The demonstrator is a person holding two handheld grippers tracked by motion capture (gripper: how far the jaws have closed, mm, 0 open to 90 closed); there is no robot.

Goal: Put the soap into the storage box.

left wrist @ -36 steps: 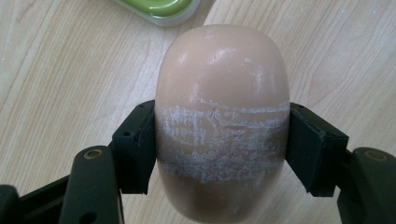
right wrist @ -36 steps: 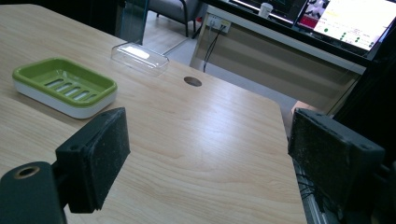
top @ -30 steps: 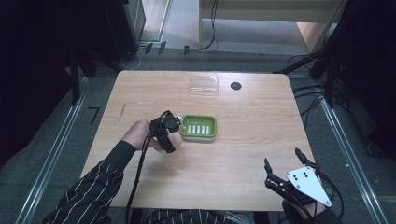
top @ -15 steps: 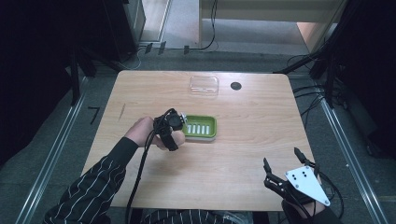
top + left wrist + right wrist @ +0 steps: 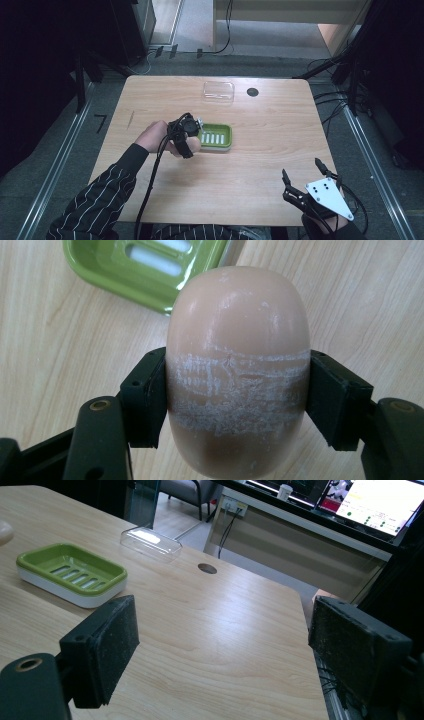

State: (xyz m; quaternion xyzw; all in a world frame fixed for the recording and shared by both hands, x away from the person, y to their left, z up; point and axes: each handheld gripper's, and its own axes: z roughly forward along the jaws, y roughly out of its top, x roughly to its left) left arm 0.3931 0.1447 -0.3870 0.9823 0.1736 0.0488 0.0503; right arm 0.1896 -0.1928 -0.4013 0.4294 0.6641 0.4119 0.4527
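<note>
A beige oval soap bar (image 5: 237, 375) with white scuff marks is clamped between the two black pads of my left gripper (image 5: 237, 400). In the high view that left gripper (image 5: 192, 137) sits at the left end of the green slotted soap dish (image 5: 216, 136), just above the table. The soap dish (image 5: 145, 267) lies right behind the soap, and the soap dish (image 5: 70, 572) shows at the left of the right gripper view. My right gripper (image 5: 303, 176) rests at the table's front right corner, jaws wide apart with nothing between them (image 5: 225, 645).
A clear plastic lid (image 5: 218, 91) lies at the back of the wooden table (image 5: 270, 150), beside a dark round cable hole (image 5: 252, 92). A striped sleeve (image 5: 100, 200) reaches in from the bottom left. Cables trail off the table's right edge.
My left hand has shifted slightly right, closer against the soap dish's left end. The right gripper has stayed still.
</note>
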